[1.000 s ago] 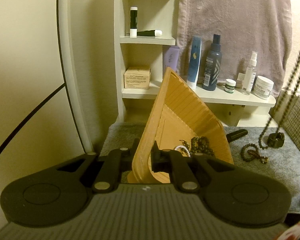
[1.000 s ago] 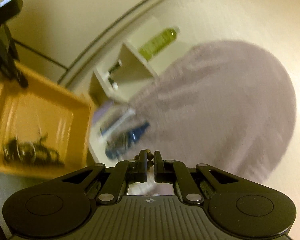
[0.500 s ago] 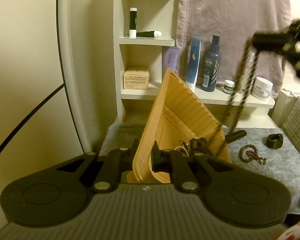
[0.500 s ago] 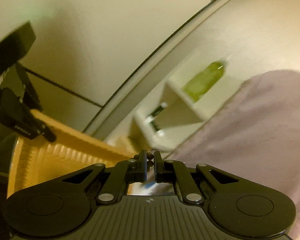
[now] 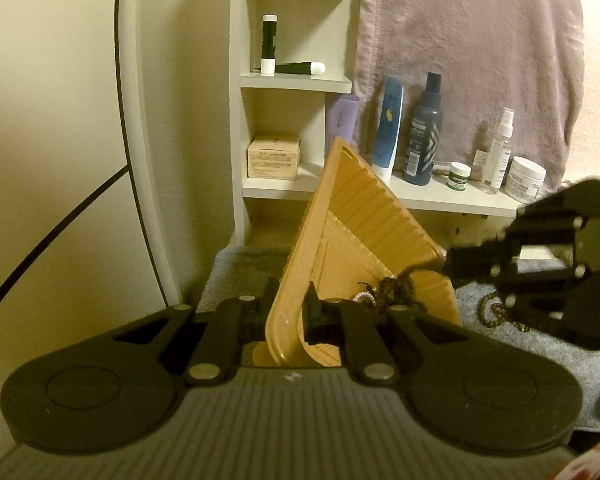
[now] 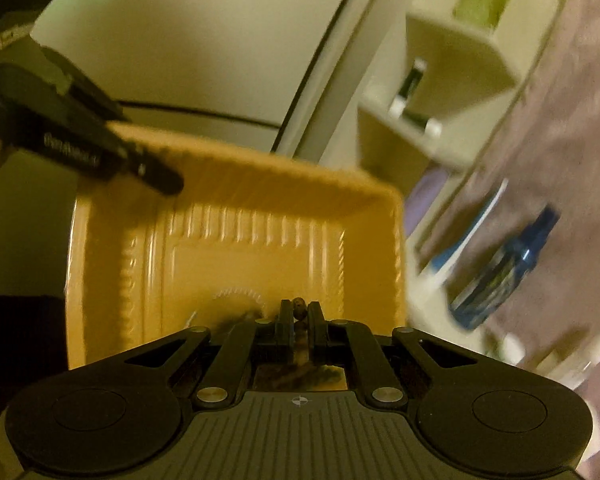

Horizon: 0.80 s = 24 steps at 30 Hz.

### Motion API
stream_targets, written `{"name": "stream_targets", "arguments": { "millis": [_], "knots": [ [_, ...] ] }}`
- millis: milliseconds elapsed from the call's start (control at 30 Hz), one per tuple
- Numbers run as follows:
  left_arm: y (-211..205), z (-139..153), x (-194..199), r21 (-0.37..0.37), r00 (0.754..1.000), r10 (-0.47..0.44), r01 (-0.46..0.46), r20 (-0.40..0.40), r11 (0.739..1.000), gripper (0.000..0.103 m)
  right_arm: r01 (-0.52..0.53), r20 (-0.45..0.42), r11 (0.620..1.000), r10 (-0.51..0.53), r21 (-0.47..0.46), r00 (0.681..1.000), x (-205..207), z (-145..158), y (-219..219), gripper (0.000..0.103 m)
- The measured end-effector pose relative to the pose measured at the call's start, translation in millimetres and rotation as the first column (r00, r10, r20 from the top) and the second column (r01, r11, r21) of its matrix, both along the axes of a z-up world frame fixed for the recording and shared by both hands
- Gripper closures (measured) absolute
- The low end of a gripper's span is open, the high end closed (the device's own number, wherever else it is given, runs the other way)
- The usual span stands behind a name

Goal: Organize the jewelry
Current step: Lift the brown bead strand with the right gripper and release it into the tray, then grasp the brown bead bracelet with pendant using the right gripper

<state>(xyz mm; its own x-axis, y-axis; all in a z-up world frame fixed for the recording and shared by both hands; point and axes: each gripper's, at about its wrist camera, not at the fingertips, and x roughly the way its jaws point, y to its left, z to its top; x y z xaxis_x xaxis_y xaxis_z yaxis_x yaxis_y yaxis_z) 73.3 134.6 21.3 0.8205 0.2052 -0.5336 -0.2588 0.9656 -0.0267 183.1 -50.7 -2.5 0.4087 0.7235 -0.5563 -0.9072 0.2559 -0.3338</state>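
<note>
Pinching bead (image 6: 299,303) in right claw (image 6: 299,312): right-wrist view only.

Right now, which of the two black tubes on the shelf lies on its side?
The lower black tube lies flat with its white cap pointing right; the other tube stands upright beside it.

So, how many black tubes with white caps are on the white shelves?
2. An upright tube stands on the middle shelf; a lying tube rests beside it, to its right. None seem hidden.

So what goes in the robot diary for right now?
left gripper: shut on tray, tilted | right gripper: shut on beads, over tray
</note>
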Motion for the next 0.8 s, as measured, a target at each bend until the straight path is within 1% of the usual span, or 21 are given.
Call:
{"name": "stream_targets", "arguments": {
  "millis": [133,267,333,400,467,567,600,667,733,800],
  "knots": [
    [0,0,0,-0.001,1.000,0.000,0.000,0.000,1.000,0.093,0.011,-0.077,1.000,-0.011,0.004,0.997,6,-8,-4,0.097],
    [0,0,1,0.002,1.000,-0.001,0.001,-0.001,1.000,0.094,-0.003,-0.155,1.000,0.007,0.023,0.988,8,-9,-8,0.096],
    [0,0,1,0.002,1.000,-0.001,0.001,-0.001,1.000,0.094,0.015,-0.140,1.000,-0.011,0.027,0.990,5,-9,-11,0.095],
    [0,0,1,0.002,1.000,-0.001,0.001,-0.001,1.000,0.094,0.050,-0.145,0.998,-0.043,0.046,0.988,3,-9,-21,0.088],
    [0,0,1,0.003,1.000,-0.001,0.001,-0.001,1.000,0.094,0.098,-0.171,0.993,-0.084,0.073,0.982,2,-10,-35,0.075],
    [0,0,1,0.004,1.000,-0.002,0.002,-0.001,1.000,0.094,0.196,-0.178,0.978,-0.180,0.078,0.967,-3,-20,-58,0.071],
    [0,0,1,0.005,1.000,-0.002,0.002,-0.001,1.000,0.094,0.232,-0.184,0.970,-0.216,0.074,0.959,-4,-24,-65,0.070],
    [0,0,1,0.005,1.000,-0.002,0.002,-0.001,1.000,0.094,0.329,-0.213,0.942,-0.309,0.068,0.927,-6,-35,-80,0.069],
    [0,0,1,0.006,1.000,-0.003,0.003,-0.001,1.000,0.094,0.431,-0.258,0.900,-0.401,0.071,0.879,-6,-47,-97,0.069],
    [-1,0,0,0.008,1.000,-0.005,0.005,-0.002,1.000,0.094,0.506,-0.287,0.860,-0.470,0.064,0.835,-5,-56,-110,0.069]
  ]
}}
